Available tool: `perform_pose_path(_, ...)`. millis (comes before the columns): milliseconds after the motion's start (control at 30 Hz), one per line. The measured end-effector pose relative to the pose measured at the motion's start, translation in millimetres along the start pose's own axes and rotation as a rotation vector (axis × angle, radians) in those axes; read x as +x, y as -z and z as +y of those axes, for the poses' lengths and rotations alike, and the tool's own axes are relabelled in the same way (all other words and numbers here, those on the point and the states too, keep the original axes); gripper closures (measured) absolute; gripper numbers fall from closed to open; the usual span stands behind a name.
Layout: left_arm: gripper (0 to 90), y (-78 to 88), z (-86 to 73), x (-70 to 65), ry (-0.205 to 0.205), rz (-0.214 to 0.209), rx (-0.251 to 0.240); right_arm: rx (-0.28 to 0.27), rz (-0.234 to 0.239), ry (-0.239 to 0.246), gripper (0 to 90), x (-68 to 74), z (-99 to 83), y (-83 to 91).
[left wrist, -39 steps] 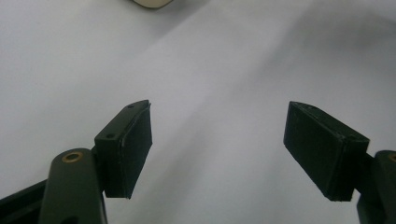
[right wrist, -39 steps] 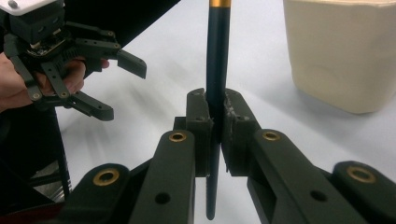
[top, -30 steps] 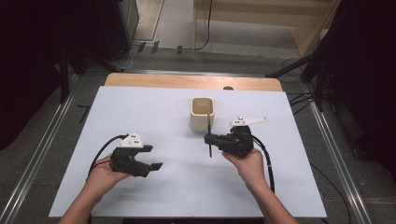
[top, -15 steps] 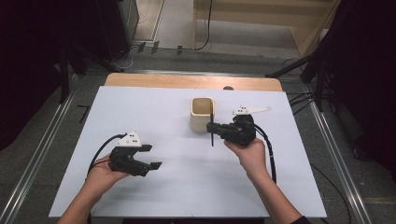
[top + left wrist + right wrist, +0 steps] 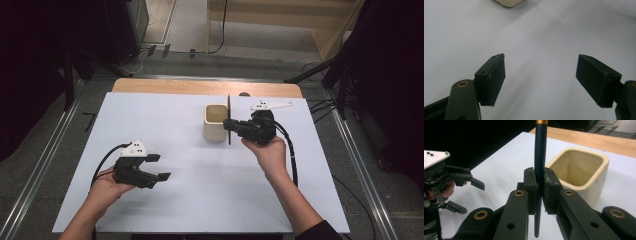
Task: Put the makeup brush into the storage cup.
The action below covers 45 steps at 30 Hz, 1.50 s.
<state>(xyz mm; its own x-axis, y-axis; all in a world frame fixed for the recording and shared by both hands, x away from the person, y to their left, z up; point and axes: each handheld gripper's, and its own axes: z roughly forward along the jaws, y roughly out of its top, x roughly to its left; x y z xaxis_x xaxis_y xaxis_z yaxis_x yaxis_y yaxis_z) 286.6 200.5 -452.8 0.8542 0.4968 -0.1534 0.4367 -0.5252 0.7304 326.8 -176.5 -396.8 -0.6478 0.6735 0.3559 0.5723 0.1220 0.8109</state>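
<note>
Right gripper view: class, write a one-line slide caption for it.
Right tool clamps an upright dark pencil beside a cream cup; the open left tool waits behind.

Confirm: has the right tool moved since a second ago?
Yes. The right tool, shut on the pencil, moved away from the person, now beside the cream cup.

The right hand-held gripper [image 5: 231,125] now sits farther forward, the dark pencil [image 5: 229,120] in its jaws upright just beside the cream cup [image 5: 215,131], whose rim is to its left.
</note>
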Motion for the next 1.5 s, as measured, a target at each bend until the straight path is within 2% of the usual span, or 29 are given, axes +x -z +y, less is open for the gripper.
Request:
perform_pose_path(300, 24.5, 4.6, -4.4, 2.4, 0.01, 0.007, -0.01, -0.008, -0.024, 0.005, 83.3, -2.3, 8.8, -2.6)
perform_pose_path(833, 24.3, 5.7, -8.3, 5.5, 0.002, 0.028, 0.022, -0.029, -0.067, 0.019, 83.3, -6.7, 39.4, -5.0)
perform_pose_path(1500, 24.2, 5.4, -9.0, 7.1, 0.005, 0.018, 0.025, -0.042, -0.117, 0.02, 83.4, -15.2, 66.3, -14.4)
